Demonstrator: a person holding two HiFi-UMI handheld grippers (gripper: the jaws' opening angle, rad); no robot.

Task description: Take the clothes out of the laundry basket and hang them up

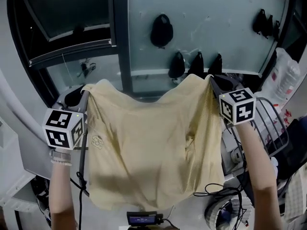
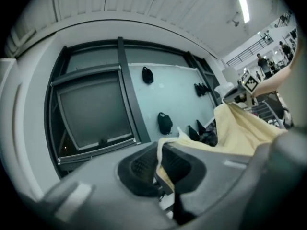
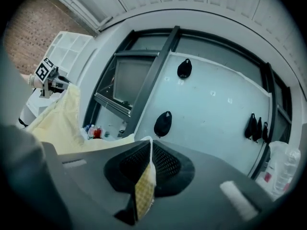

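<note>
Left tongs (image 1: 85, 92) and right tongs (image 1: 211, 79) are each clamped shut on a top corner of the one pale yellow garment (image 1: 153, 147). In both gripper views you can see a thin fold of the fabric pinched right between the pads, so neither is empty. The garment hangs spread flat between them, sagging a bit in the middle of its top edge, with a little emblem (image 1: 97, 140) on its left side.

Room-wise, there's no counter in view. Straight ahead is a pale blue-grey wall panel (image 1: 216, 13) next to a dark-framed window (image 1: 67, 18). Dark hooks hang on the panel: one on its own (image 1: 161, 30), a row of three lower down (image 1: 196, 63), and a bunch at the upper right (image 1: 263, 22) that I can't count cleanly. Off to the right are a wire rack (image 1: 273, 123) and some loose cables (image 1: 225, 190). The left gripper view shows a white slatted ceiling with a strip light (image 2: 243, 6).

Both forearms are bare and come up from the bottom edge. The left forearm (image 1: 61, 195) has a band at the wrist, and the right forearm (image 1: 256, 171) sits a little higher. Both tongs point forward at the wall.
</note>
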